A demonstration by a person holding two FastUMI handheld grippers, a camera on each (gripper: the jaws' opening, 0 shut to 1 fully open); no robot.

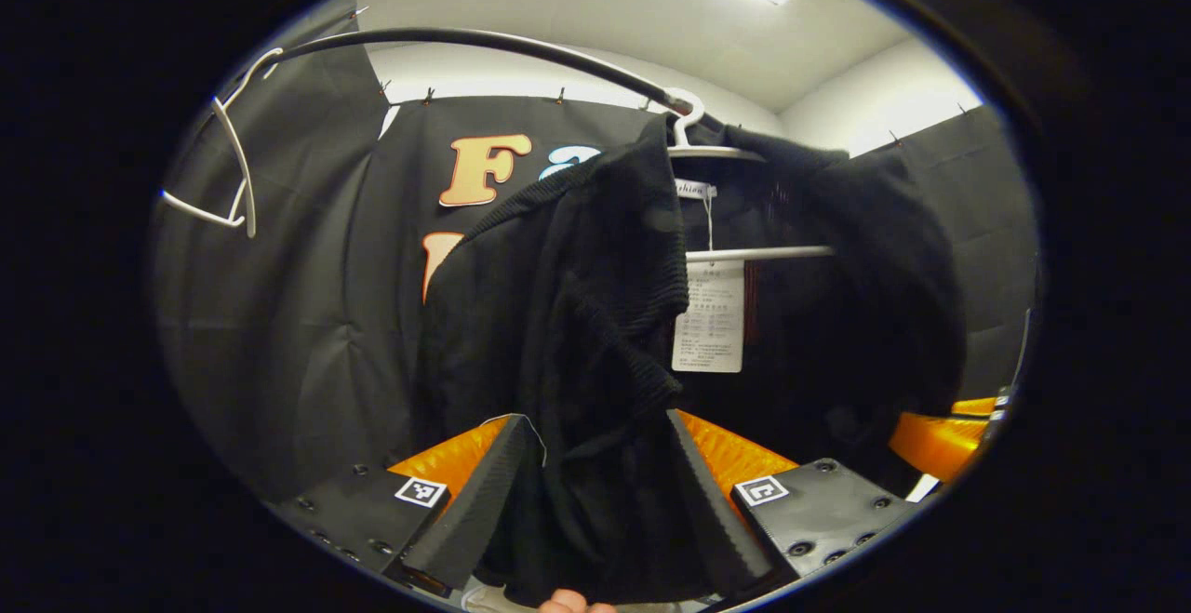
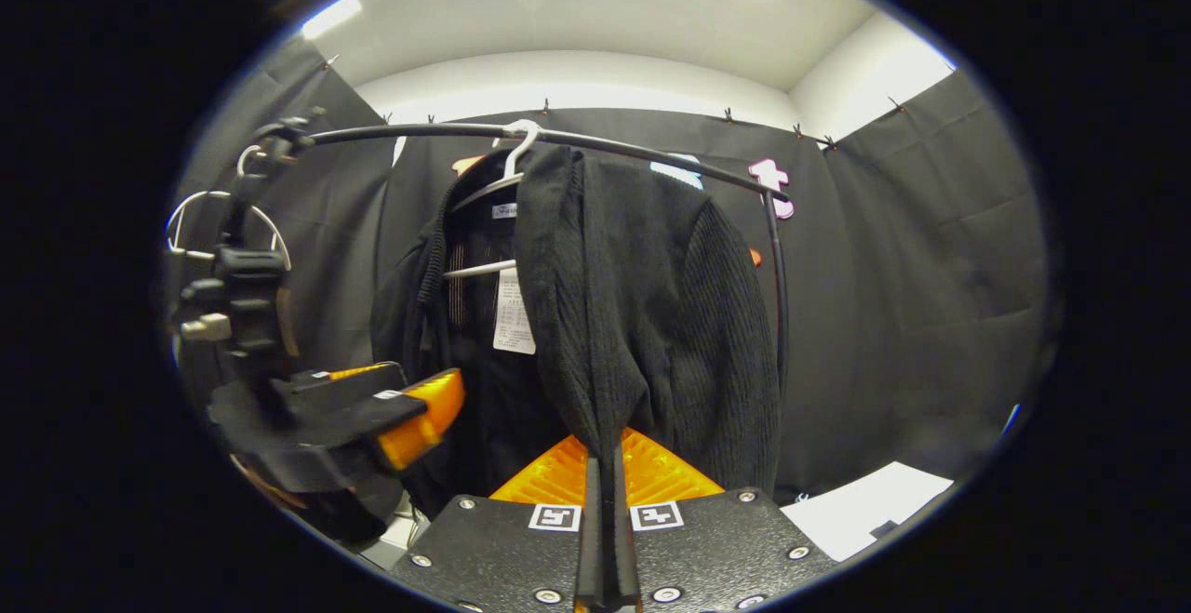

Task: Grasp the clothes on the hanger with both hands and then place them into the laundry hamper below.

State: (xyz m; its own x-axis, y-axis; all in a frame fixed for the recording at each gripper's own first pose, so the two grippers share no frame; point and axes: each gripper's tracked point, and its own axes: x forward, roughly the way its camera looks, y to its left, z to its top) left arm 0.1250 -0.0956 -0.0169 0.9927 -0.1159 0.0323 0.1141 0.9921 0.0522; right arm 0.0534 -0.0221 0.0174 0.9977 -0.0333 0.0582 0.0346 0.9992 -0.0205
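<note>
A black knit cardigan (image 1: 577,315) hangs on a white hanger (image 1: 693,143) from a black rail (image 1: 484,41), a paper tag (image 1: 709,315) dangling inside it. My left gripper (image 1: 597,427) stands open around the cardigan's left front panel, which falls between its two ribbed fingers (image 1: 484,492). In the right gripper view the same cardigan (image 2: 651,297) hangs from its hanger (image 2: 507,166). My right gripper (image 2: 605,492) is shut on the edge of the right front panel. The left gripper (image 2: 409,413) shows off to the left, at the garment's other side.
An empty white hanger (image 1: 228,166) hangs at the rail's left end (image 2: 223,222). The rail's upright post (image 2: 777,297) stands right of the cardigan. A white sheet (image 2: 865,501) lies low on the right. Black cloth walls close the booth all round.
</note>
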